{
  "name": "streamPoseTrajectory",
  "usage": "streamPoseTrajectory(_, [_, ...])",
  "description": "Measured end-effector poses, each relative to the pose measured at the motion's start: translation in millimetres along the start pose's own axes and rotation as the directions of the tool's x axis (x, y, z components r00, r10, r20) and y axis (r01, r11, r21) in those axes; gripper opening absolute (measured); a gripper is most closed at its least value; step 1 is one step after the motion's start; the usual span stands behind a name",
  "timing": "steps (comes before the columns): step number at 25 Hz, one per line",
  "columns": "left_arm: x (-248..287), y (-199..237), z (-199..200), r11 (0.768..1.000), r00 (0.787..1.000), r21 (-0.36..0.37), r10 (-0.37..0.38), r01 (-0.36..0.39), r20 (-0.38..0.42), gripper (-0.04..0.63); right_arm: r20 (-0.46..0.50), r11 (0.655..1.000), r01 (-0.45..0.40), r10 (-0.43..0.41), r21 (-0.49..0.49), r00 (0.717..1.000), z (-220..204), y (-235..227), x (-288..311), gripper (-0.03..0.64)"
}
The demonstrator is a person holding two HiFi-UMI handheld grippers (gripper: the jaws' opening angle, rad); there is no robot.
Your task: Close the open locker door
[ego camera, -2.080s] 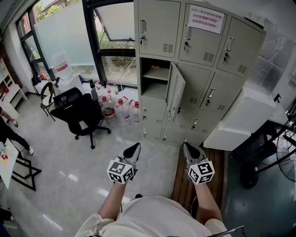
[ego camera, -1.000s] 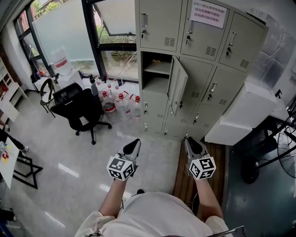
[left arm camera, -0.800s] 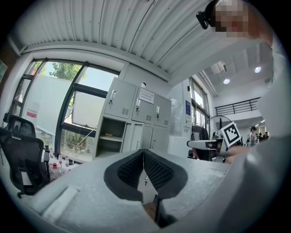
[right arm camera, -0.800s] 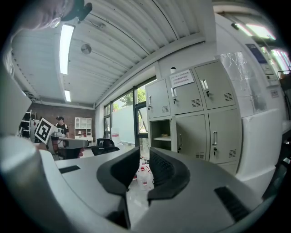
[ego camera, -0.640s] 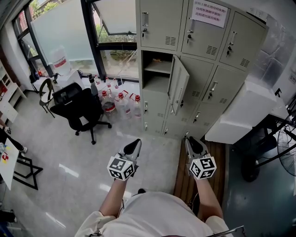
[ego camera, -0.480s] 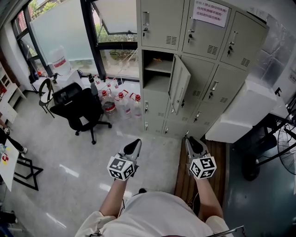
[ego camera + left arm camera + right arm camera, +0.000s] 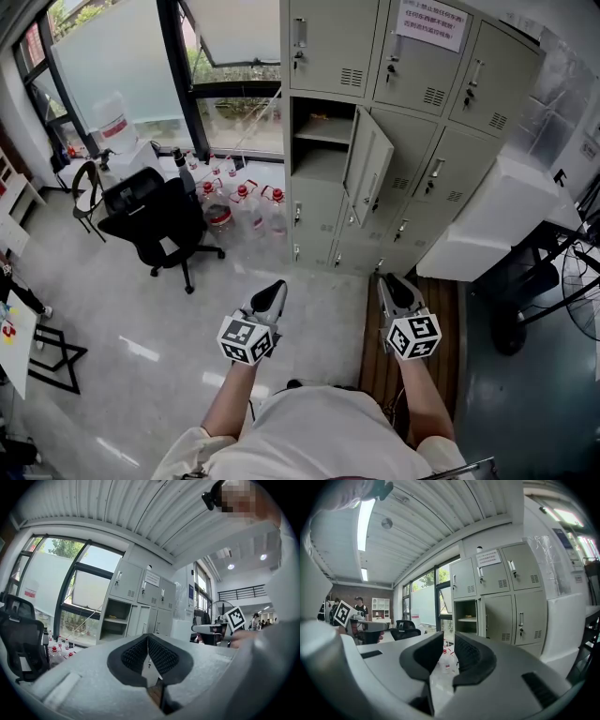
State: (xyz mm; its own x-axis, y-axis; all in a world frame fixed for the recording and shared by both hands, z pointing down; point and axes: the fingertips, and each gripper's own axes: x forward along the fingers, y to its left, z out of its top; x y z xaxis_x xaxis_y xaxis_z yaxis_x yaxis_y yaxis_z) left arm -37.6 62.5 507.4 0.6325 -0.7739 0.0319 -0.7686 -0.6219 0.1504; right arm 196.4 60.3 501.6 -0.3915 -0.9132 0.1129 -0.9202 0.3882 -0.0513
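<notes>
The grey locker bank (image 7: 412,103) stands ahead. Its left middle compartment (image 7: 322,141) is open, with a shelf inside, and its door (image 7: 367,167) juts out toward me, hinged on its right side. The door (image 7: 499,618) also shows in the right gripper view, beside the open compartment (image 7: 465,616). My left gripper (image 7: 272,292) is held over the floor well short of the lockers, its pads (image 7: 136,653) meeting, shut on nothing. My right gripper (image 7: 394,286) is level beside it. Its jaws have just been opening and nothing is between them (image 7: 449,641).
A black office chair (image 7: 155,220) and a row of water bottles (image 7: 239,202) stand left of the lockers by the window. A large white wrapped block (image 7: 487,230) sits to the right. Wooden boards (image 7: 375,366) lie under my right hand.
Both grippers and my viewpoint have moved a little nearer to the lockers. The locker door stands as it did.
</notes>
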Motion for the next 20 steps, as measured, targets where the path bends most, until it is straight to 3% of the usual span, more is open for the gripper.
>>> streamPoseTrajectory(7, [-13.3,17.0,-6.1,1.000,1.000,-0.002,-0.028,0.028,-0.011,0.015,0.011,0.999,0.040,-0.040,-0.005,0.999,2.4,13.8,-0.1,0.060])
streamPoseTrajectory(20, [-15.3,46.8,-9.4,1.000,1.000,-0.027,-0.014,0.014,-0.019,0.015,-0.002,0.999,0.050,-0.050,0.011,0.999,1.0,23.4,23.9,0.060])
